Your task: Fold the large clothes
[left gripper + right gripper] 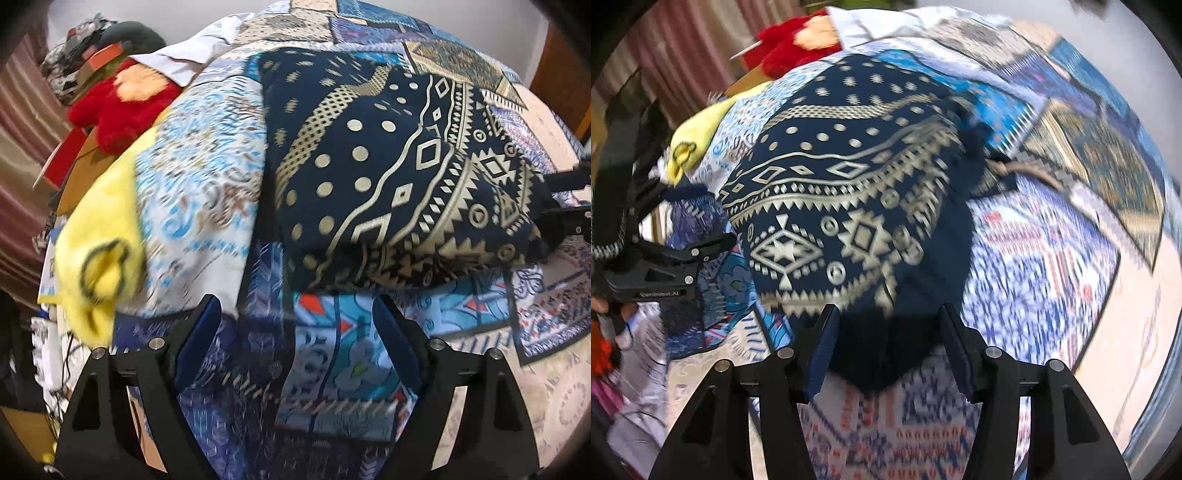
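Observation:
A navy garment with a gold geometric print point(388, 166) lies folded in a thick bundle on a blue patchwork bedspread point(325, 369). My left gripper point(295, 314) is open and empty, just short of the bundle's near edge. My right gripper point(886, 325) is open, its jaws standing either side of the near corner of the same garment point(842, 206) without closing on it. The right gripper shows at the right edge of the left wrist view point(569, 199); the left gripper shows at the left of the right wrist view point(687, 262).
A pale blue patterned cloth point(199, 192) and a yellow cloth point(103, 236) lie left of the garment. A red plush toy point(122, 107), a white cloth point(192, 55) and boxes crowd the far left edge. A striped curtain point(22, 147) hangs beyond.

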The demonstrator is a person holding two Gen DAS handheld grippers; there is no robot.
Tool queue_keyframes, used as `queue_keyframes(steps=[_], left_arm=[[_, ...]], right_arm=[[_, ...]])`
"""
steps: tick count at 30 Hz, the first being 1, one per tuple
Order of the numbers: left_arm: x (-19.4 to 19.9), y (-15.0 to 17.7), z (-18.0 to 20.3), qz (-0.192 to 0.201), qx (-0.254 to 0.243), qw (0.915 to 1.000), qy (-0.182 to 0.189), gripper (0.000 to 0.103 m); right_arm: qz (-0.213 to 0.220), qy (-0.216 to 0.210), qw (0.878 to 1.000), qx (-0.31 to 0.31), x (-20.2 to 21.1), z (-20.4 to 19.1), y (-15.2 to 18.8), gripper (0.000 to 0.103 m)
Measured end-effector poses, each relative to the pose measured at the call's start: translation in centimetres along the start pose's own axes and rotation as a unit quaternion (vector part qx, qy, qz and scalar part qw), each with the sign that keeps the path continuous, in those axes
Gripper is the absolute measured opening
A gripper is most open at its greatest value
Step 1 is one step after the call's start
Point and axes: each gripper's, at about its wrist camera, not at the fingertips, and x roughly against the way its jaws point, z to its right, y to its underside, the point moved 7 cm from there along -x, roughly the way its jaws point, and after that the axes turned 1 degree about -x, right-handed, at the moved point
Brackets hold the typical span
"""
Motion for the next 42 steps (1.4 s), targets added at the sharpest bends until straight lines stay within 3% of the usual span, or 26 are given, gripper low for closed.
queue_keyframes(steps=[3,6,10,14,19,23,27,31,36,38,42], left_arm=[[2.5,-0.2,-0.8,0.024,0.022,0.9995,0.0,0.085],[6.5,-1.6,-1.5,0.069,0.038,0.9968,-0.007,0.085],[13.3,-3.8,-1.4,0.152,0.046,0.9873,-0.006,0.085],[21.6,-5.5,-0.3,0.257,0.044,0.9653,0.004,0.085],[30.3,-5.9,1.7,0.362,0.048,0.9303,0.029,0.085],[35.1,-4.8,3.3,0.421,0.041,0.9056,0.037,0.085],[37.9,-3.4,4.3,0.452,0.04,0.8906,0.032,0.085],[38.7,-2.2,4.9,0.46,0.044,0.8864,0.022,0.086],[38.3,-1.1,5.2,0.455,0.057,0.8886,0.015,0.102],[38.0,-0.9,5.2,0.451,0.061,0.8905,0.013,0.102],[37.3,-0.8,5.2,0.441,0.069,0.8946,0.024,0.103]], right_arm=[[0.011,-0.002,1.0,-0.027,1.7,0.7,0.7,0.053],[0.05,0.002,0.998,-0.041,4.9,1.0,0.9,0.053],[0.129,0.004,0.99,-0.056,10.8,0.8,0.3,0.053],[0.225,0.015,0.973,-0.055,17.6,-1.0,-0.6,0.053],[0.343,0.014,0.938,-0.055,26.3,-3.9,0.0,0.053],[0.418,0.02,0.907,-0.05,31.7,-6.3,1.7,0.053],[0.462,0.042,0.885,-0.044,35.0,-8.1,3.6,0.053],[0.478,0.056,0.875,-0.045,36.1,-9.3,5.4,0.053],[0.489,0.088,0.866,-0.056,36.0,-9.9,6.6,0.1],[0.498,0.098,0.86,-0.061,36.2,-9.9,7.3,0.103],[0.492,0.115,0.861,-0.064,36.1,-10.0,7.5,0.103]])
